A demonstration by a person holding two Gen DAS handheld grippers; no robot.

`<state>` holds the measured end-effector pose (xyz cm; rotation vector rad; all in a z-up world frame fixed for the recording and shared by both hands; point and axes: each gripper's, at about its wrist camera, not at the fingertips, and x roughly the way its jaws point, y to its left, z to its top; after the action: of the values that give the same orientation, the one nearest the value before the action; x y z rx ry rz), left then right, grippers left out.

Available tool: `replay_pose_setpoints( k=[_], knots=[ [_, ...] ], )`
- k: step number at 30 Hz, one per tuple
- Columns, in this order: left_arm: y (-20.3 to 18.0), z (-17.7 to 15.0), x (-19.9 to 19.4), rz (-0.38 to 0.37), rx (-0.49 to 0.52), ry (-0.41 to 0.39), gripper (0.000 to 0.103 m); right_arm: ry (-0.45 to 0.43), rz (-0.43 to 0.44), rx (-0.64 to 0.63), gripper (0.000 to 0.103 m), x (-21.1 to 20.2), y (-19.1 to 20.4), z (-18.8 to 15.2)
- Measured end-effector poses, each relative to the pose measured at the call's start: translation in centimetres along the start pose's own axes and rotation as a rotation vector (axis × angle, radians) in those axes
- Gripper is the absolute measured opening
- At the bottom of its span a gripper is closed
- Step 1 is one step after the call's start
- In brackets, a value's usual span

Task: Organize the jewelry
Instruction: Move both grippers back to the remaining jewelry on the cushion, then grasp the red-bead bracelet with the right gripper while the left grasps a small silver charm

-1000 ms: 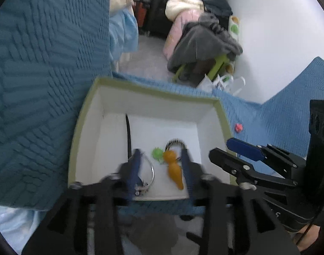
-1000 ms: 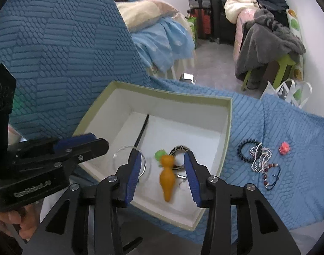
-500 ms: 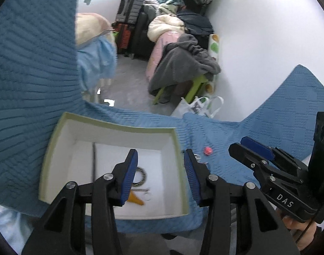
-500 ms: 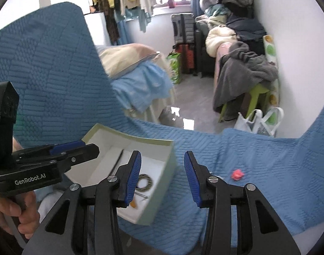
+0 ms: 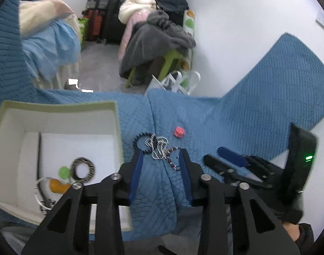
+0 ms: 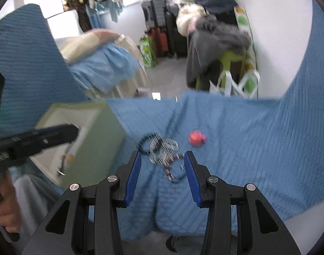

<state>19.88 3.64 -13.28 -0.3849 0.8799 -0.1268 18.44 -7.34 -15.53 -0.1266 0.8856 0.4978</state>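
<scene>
**Both grippers hanging over the loose jewelry pile**

Left wrist view is showing inside the box (image 5: 11,114): patterned ring (image 5: 83,168), green bead (image 5: 63,171), orange piece (image 5: 57,186), thin bangle (image 5: 41,188). Right wrist view is giving only the box's green outer wall, blurred.

Tangled bracelets (image 5: 156,148) are lying on the blue quilt (image 5: 257,116) beside the box, pink flower (image 5: 179,131) just right.

Left gripper (image 5: 161,159) is tilting downward, jaws closing, nothing pinched. Right gripper (image 6: 162,165) is angling down likewise, jaws spread, empty, bracelets lying beyond the tips.
</scene>
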Motion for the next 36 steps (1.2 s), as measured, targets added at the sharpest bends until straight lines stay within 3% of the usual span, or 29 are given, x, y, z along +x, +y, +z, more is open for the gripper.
replay_pose_setpoints(
  k=[4,6,15,19,21,22,24,30,34,36],
  knots=[
    [-0.4,-0.2,2.4,-0.011,-0.002,0.053,0.019,0.058,0.024,0.006,0.036,2.9,-1.3,-1.9],
    [-0.7,-0.2,3.5,-0.002,-0.001,0.072,0.018,0.082,0.051,-0.002,0.03,4.2,-1.6,-2.3],
    [-0.9,-0.1,7.3,0.013,-0.031,0.157,0.008,0.129,0.124,-0.057,0.026,9.2,-1.6,-2.0],
    [-1.1,0.3,8.1,0.026,-0.035,0.176,0.008,0.123,0.092,-0.107,0.023,10.0,-1.2,-2.2],
    [-1.2,0.4,8.6,0.027,-0.042,0.185,0.008,0.119,0.091,-0.118,0.018,10.1,-1.2,-2.1],
    [-1.2,0.4,8.8,0.026,-0.044,0.189,0.008,0.117,0.078,-0.13,0.009,10.2,-1.2,-2.1],
    [-1.4,0.5,9.3,0.041,-0.038,0.189,0.008,0.122,0.059,-0.131,0.006,10.3,-1.3,-2.1],
    [-1.9,-0.1,10.3,0.083,-0.037,0.185,0.017,0.149,0.056,-0.003,0.006,9.8,-3.9,-1.9],
    [-2.2,-0.5,11.4,0.114,-0.038,0.194,0.041,0.131,0.074,0.067,0.006,9.0,-5.4,-1.7],
    [-2.3,-0.6,11.9,0.128,-0.034,0.182,0.042,0.116,0.076,0.092,0.006,8.4,-5.9,-1.5]
  ],
)
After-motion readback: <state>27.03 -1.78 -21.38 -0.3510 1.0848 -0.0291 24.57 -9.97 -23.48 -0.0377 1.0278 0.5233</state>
